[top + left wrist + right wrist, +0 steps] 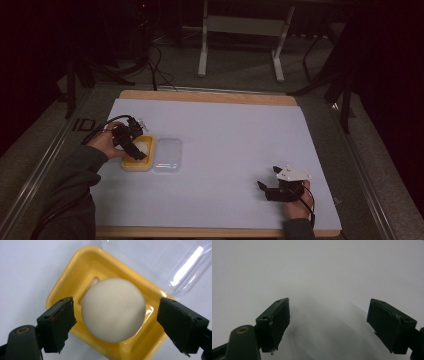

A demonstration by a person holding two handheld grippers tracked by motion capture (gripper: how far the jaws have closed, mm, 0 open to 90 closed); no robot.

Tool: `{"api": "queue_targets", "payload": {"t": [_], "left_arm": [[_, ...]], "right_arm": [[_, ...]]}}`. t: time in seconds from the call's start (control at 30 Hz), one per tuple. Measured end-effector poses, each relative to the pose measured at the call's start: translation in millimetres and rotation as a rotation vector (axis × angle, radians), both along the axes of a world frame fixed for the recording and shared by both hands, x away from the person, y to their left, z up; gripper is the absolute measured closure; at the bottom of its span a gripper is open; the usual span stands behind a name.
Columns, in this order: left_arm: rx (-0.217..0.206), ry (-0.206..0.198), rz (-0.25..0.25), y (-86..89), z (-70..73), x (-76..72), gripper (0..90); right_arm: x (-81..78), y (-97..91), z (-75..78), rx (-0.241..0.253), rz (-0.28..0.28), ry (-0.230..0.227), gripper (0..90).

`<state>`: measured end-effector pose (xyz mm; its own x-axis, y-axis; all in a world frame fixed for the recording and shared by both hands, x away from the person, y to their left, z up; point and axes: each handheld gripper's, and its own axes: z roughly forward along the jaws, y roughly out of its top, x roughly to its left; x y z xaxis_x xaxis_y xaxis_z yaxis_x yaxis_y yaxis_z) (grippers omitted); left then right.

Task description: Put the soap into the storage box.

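A white egg-shaped ball (113, 310) rests in a small yellow tray (62, 285) at the left of the white table. My left gripper (116, 302) hangs over the tray with a black jaw on either side of the ball and a narrow gap on each side, so it is open and not pressing. In the high view the left gripper (135, 149) points down into the yellow tray (131, 165). My right gripper (267, 178) lies low at the near right of the table. Seen along its own jaws, the right gripper (329, 301) is open over bare white surface.
A clear plastic lid or container (167, 155) lies right beside the yellow tray, and its edge (175, 265) glints past the tray. The white sheet (225, 130) covers a wooden board. Table legs and cables stand on the floor beyond the far edge.
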<state>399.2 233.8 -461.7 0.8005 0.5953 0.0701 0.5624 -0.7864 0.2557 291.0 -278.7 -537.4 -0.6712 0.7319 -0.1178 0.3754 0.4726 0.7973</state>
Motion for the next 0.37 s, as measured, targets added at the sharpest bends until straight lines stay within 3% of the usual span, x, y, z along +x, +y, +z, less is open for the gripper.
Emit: {"api": "queue_targets", "payload": {"t": [0.23, 0.3, 0.37], "left_arm": [[-0.007, -0.068, -0.057, -12.7, 12.9, -12.5, 24.7], [-0.036, -0.093, -0.070, -17.6, 17.0, -19.6, 25.5], [-0.055, -0.144, -0.093, -25.0, 20.2, -30.7, 27.6]], "right_arm": [[0.0, -0.2, 0.0, 0.001, 0.000, 0.000, 18.4], [0.0, -0.1, 0.0, 0.001, -0.001, 0.001, 18.4], [0.5, 0.0, -0.1, 0.000, 0.001, 0.003, 18.4]]}}
